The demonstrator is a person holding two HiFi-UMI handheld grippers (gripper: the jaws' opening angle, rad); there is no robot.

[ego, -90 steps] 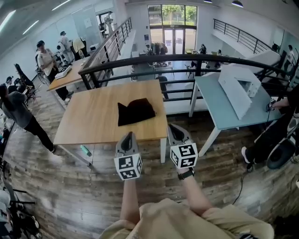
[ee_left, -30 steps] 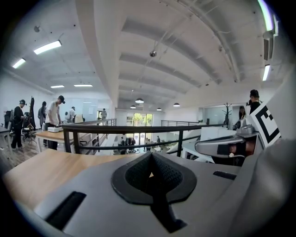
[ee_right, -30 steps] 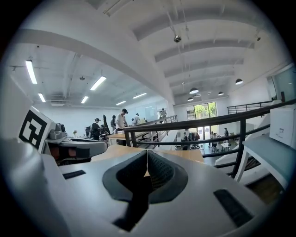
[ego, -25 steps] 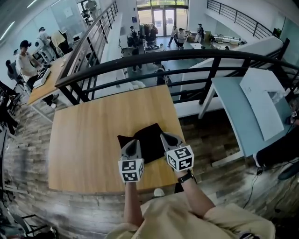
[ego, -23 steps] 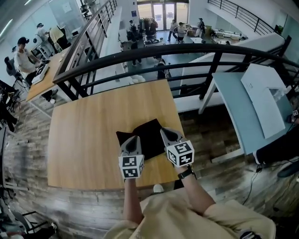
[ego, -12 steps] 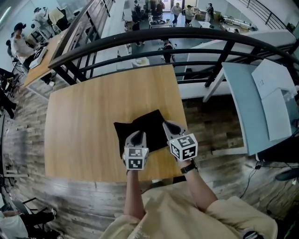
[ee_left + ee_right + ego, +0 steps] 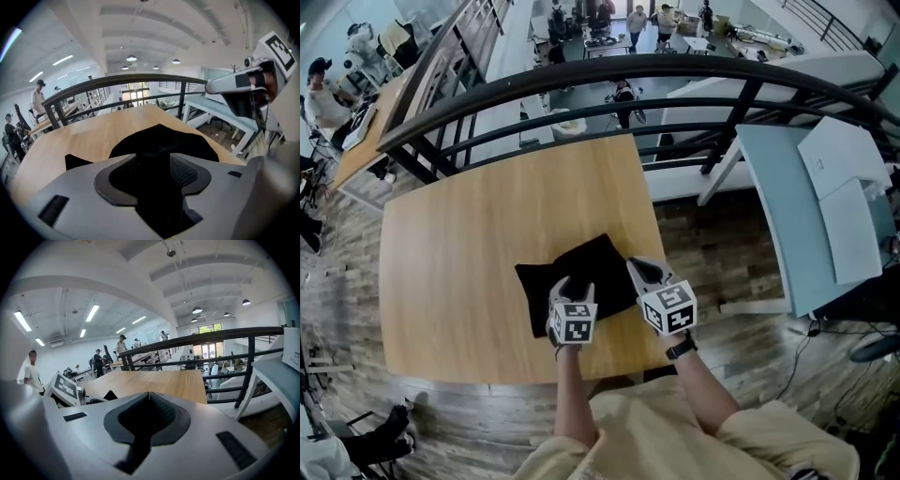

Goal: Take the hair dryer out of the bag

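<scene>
Head view: black bag (image 7: 567, 267) lies on the table (image 7: 459, 225); dryer unseen, presumably inside. Cloth looks limp: pinch an edge; take the likely rigid dryer by its handle. Forearms reach forward, left gripper (image 7: 568, 289) over the bag, right gripper (image 7: 639, 270) at the bag's right edge

Left gripper view: jaws opening, nothing between them, bag just beyond

Right gripper view: jaws closed, empty

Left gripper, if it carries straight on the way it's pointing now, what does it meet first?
Most likely the black bag on the table: the left gripper, jaws opening with nothing pinched between them, aims down straight at it. Depth is unclear.
</scene>
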